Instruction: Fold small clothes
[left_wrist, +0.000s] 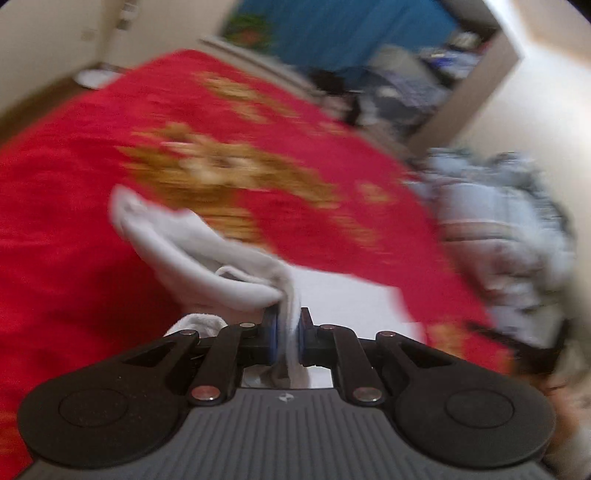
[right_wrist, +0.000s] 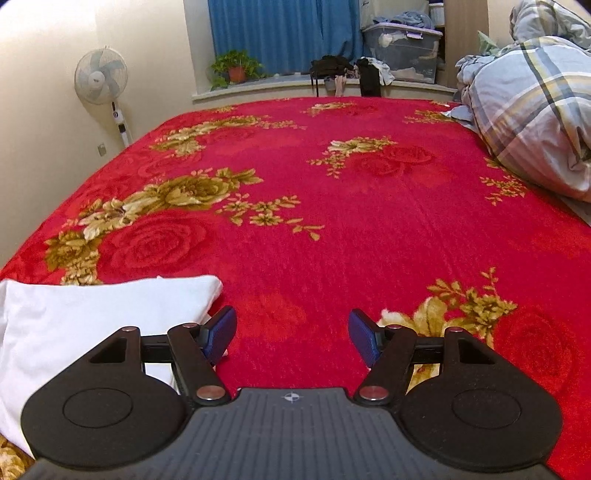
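In the blurred left wrist view my left gripper (left_wrist: 287, 334) is shut on a small white sock-like garment (left_wrist: 192, 254), pinched between the blue pads and lifted off the red flowered bedspread (left_wrist: 74, 206); its free end trails up and left. Under it lies a flat white cloth (left_wrist: 347, 299). In the right wrist view my right gripper (right_wrist: 292, 338) stands open over the bedspread (right_wrist: 332, 229) with nothing between its fingers. A flat white garment (right_wrist: 92, 314) lies just left of its left finger.
A rumpled plaid duvet (right_wrist: 532, 122) is heaped at the bed's right side, also seen as a duvet (left_wrist: 498, 229) in the left view. A standing fan (right_wrist: 101, 77), a potted plant (right_wrist: 236, 68) and a storage box (right_wrist: 402, 48) stand beyond the bed.
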